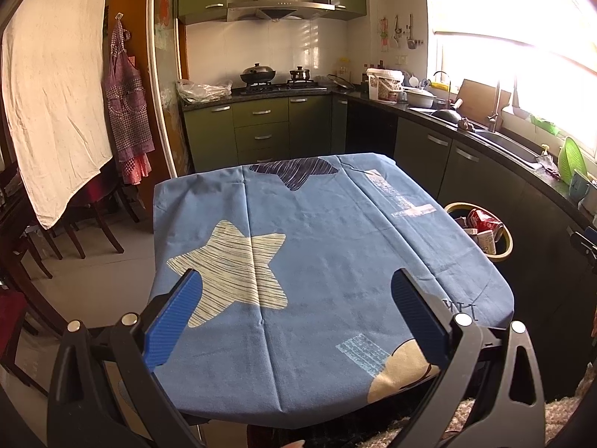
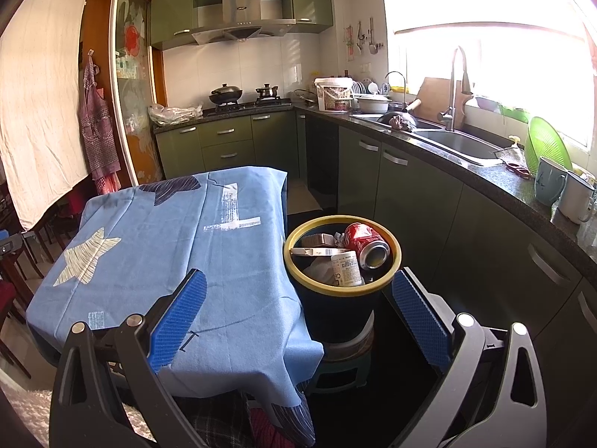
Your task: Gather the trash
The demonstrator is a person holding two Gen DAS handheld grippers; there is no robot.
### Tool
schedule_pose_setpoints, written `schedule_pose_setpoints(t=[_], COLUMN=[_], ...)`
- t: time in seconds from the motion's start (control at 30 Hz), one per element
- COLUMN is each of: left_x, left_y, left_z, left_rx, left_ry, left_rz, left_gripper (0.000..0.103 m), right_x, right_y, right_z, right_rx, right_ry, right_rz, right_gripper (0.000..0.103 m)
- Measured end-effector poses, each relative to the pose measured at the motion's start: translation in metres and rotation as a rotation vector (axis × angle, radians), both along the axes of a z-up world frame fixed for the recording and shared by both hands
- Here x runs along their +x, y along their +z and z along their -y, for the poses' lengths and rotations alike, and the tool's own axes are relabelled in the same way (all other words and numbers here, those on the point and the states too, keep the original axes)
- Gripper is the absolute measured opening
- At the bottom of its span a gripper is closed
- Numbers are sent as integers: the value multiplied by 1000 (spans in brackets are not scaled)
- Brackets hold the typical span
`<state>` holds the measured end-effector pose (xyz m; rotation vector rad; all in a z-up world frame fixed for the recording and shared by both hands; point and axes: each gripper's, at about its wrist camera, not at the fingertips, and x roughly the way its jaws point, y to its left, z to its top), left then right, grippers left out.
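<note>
— Blue cloth [image 1: 317, 261], star-printed, draped over table [image 2: 112, 364]; creased, nothing lying on top. Where the trash?

— All in bin [image 2: 391, 261], dark with yellow rim, just beside table's right edge, raised on stool [image 2: 347, 369]. Red can [image 2: 363, 242] on its side inside, open end toward camera, touching white bottle [image 2: 347, 268]. White strip with barcode [image 2: 317, 251] across the middle, brown carton [image 2: 317, 239] behind, crumpled paper underneath.

— Left gripper [image 1: 296, 317]?

— Spread wide, blue pads [image 1: 171, 321] apart, holding nothing. Hovering above near end of cloth, cream star [image 1: 231, 265] between the fingers. Bin also visible off to the right in that view [image 1: 507, 250], partly hidden by cloth edge.

— Right gripper [image 2: 298, 317]?

— Likewise agape, empty. Left pad [image 2: 179, 321] over cloth corner, right pad [image 2: 421, 321] over dark floor beside bin; bin between and beyond the fingers, not touched.

— Surroundings?

— Green cabinets [image 2: 224, 142] along back and right. Wok [image 2: 225, 93] and pot [image 2: 266, 91] on stove, hood [image 2: 238, 18] above. Sink [image 2: 459, 145] with tall tap [image 2: 457, 86] under bright window. Green strainer [image 2: 544, 142] and two mugs [image 2: 559, 190] on counter at right. Apron [image 1: 127, 104] and white sheet [image 1: 48, 93] hanging at left.
</note>
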<state>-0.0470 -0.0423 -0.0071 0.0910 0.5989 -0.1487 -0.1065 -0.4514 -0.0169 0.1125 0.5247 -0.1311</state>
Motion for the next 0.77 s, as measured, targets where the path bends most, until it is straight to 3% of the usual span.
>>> schedule_pose_setpoints(t=[0.2, 0.43, 0.77], left_x=[-3, -4, 30], left_y=[-1, -1, -9], left_z=[6, 8, 2], left_rx=[49, 35, 23], left_ry=[7, -19, -16], left_rz=[35, 62, -10], left_gripper=[97, 96, 96], right_x=[1, 3, 24], right_y=[-1, -4, -8], right_z=[1, 2, 1], right_rx=[2, 6, 10], right_ry=[0, 1, 23], right_rz=[-4, -9, -35], right_gripper=[98, 98, 98])
